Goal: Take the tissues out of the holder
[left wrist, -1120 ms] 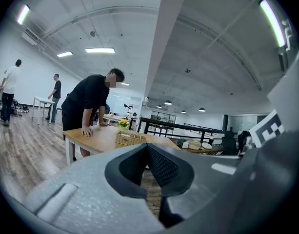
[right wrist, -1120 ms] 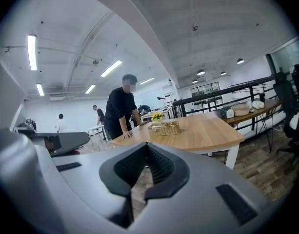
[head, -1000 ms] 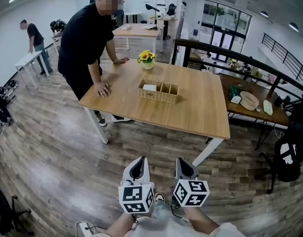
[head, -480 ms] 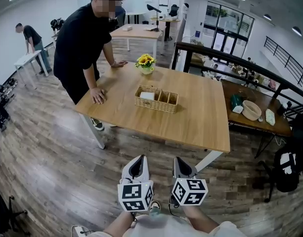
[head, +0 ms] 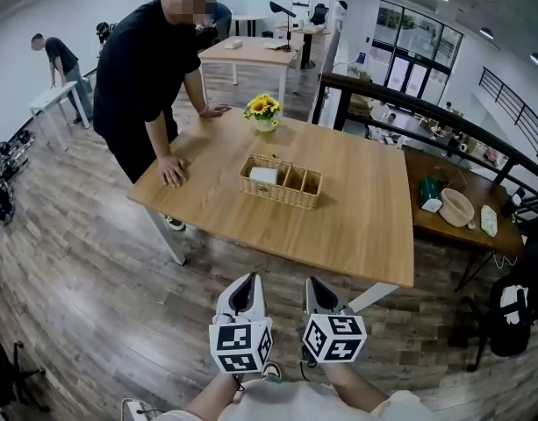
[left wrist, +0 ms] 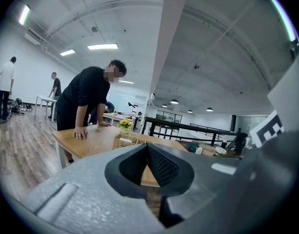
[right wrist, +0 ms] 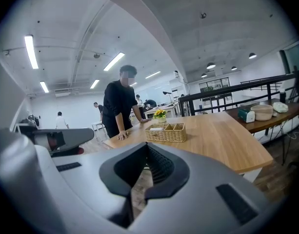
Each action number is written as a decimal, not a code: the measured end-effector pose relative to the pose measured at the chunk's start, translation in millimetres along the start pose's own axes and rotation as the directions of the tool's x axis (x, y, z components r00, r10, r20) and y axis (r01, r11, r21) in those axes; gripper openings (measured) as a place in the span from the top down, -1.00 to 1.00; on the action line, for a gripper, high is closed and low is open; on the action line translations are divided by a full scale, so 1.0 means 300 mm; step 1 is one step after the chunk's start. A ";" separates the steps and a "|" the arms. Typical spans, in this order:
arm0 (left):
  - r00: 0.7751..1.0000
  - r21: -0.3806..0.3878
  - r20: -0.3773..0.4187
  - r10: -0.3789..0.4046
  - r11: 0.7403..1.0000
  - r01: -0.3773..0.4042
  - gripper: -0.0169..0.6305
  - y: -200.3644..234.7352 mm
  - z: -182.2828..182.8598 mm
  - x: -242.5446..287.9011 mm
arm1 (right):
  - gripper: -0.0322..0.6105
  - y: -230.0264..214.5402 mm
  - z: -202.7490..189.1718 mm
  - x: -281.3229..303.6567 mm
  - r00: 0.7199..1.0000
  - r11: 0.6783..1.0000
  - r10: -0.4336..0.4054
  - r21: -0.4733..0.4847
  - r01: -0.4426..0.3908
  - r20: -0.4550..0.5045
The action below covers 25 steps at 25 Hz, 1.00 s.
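Left tongs (head: pixel 245 282) and right tongs (head: pixel 314 286) side by side, each with jaws together and empty, black-and-white square markers on their cubes, wicker holder (head: pixel 283 196) well ahead on the counter (head: pixel 361 222), white tissues (head: pixel 264 174) in its left-end compartment, person (head: pixel 146 68) leaning on the counter ahead-left.

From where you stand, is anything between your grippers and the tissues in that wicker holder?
Nothing visible does. Only floor and bare table lie between the left gripper, the right gripper and the tissues in the left end compartment of the wicker holder. The person leaning on the table stands off to the left.
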<state>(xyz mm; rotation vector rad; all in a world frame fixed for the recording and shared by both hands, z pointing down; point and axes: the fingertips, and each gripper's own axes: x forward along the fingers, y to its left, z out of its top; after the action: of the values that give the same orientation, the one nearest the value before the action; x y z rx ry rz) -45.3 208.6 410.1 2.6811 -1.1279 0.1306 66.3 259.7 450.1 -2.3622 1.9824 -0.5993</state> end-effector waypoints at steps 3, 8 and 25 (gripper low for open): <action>1.000 -0.005 -0.010 0.009 1.000 -0.009 0.95 0.008 -0.012 0.033 | 0.89 -0.015 0.002 0.031 1.000 1.000 0.007 -0.004 -0.007 -0.009; 1.000 0.002 -0.019 0.007 1.000 -0.007 0.95 0.000 -0.018 0.073 | 0.89 -0.051 0.004 0.061 1.000 1.000 -0.001 0.007 0.001 -0.013; 0.999 0.009 -0.039 -0.010 1.000 0.011 0.96 0.046 -0.007 0.267 | 0.89 -0.118 0.027 0.228 0.999 1.000 -0.016 0.011 0.016 -0.038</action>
<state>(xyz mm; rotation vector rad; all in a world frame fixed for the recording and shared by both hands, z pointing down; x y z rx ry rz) 1.0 144.1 428.2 2.6800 -1.1042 0.1861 111.3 200.0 470.6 -2.3807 1.9713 -0.6585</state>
